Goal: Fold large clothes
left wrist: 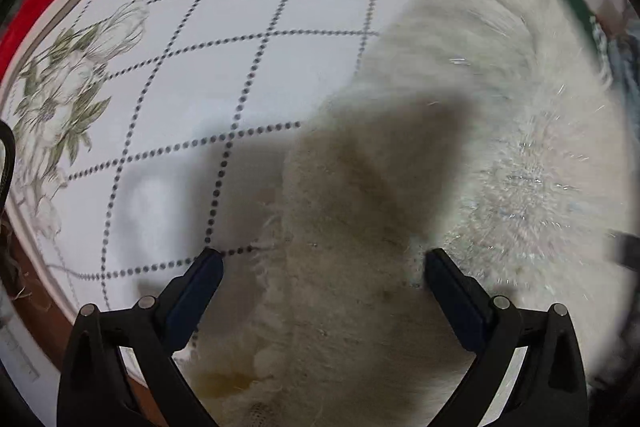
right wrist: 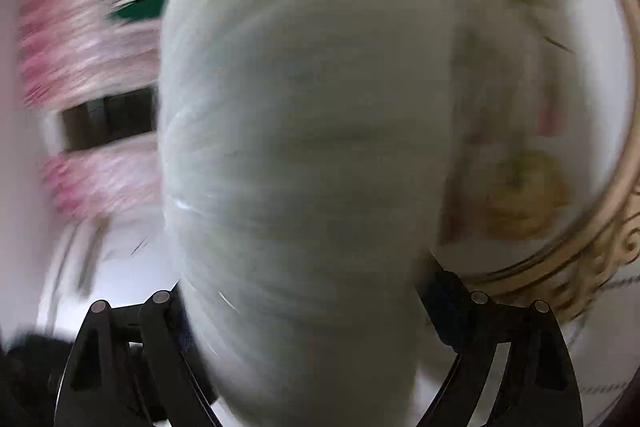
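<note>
The fluffy garment (left wrist: 460, 131) is creamy white. The tablecloth (left wrist: 224, 27) is white with dotted grey diamond lines (and pale flowers with green leaves). The gripper fingers (left wrist: 192, 291) are black.

A home: a flowered, quilted bedspread (left wrist: 240, 67) lies spread beside a gilt-edged furniture frame (right wrist: 600, 247).

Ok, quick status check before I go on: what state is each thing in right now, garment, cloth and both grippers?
Left gripper: open, pointing down over the garment edge, holding nothing.
Right gripper: jaws wide, a thick bulk of garment between them; grip unclear through blur.
Fluffy white garment: bunched, not flat, lying on the tablecloth.
Tablecloth: spread flat, partly covered by the garment.
</note>
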Motion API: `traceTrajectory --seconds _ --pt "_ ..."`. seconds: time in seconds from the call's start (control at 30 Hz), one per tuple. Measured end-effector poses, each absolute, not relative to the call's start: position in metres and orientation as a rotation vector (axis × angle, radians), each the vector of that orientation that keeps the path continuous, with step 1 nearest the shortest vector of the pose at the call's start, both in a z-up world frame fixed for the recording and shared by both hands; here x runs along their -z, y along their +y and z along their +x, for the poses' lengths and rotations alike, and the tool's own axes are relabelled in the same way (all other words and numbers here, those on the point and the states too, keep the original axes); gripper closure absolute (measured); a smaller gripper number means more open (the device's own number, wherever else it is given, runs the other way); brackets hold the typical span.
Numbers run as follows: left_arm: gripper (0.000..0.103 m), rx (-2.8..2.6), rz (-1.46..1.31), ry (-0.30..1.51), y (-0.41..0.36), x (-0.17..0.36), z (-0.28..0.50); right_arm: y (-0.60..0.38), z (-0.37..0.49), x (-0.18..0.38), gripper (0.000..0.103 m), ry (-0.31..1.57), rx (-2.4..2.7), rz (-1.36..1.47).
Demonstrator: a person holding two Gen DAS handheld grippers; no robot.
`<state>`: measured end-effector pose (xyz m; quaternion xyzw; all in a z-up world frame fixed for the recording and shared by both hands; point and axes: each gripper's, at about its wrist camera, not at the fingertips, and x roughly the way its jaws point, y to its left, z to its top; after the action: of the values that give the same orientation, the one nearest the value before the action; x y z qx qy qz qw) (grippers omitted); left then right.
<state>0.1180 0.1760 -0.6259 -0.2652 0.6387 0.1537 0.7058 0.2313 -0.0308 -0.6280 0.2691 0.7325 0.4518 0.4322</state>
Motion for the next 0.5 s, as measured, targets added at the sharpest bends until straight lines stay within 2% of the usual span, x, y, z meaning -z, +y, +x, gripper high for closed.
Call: traceTrajectory --seconds 0.07,0.1,0.2,0.33,0.43,0.5 --pt "0.000 -0.325 -0.628 1.401 0.186 0.621 0.117 -0.033 0.230 0.646 0.020 1.830 -1.038 0.695" --pt "0.000 -0.327 -0.648 1.389 0.192 0.617 0.114 -0.036 0.228 0.644 0.030 1.806 -1.034 0.735" --pt "0.000 -0.311 -0.727 1.324 0.215 0.595 0.098 -0.056 0.210 0.632 0.039 1.768 -0.913 0.852" --pt "0.000 -0.219 -0.834 1.307 0.247 0.593 0.095 -0.068 0.177 0.630 0.038 1.764 -0.846 0.924" --pt "0.001 -0.099 -0.835 1.326 0.256 0.601 0.127 -0.064 0.175 0.636 0.028 1.763 -0.852 0.936" --pt "0.001 0.041 -0.824 1.357 0.240 0.610 0.152 -0.058 0.185 0.641 0.017 1.779 -0.862 0.908"
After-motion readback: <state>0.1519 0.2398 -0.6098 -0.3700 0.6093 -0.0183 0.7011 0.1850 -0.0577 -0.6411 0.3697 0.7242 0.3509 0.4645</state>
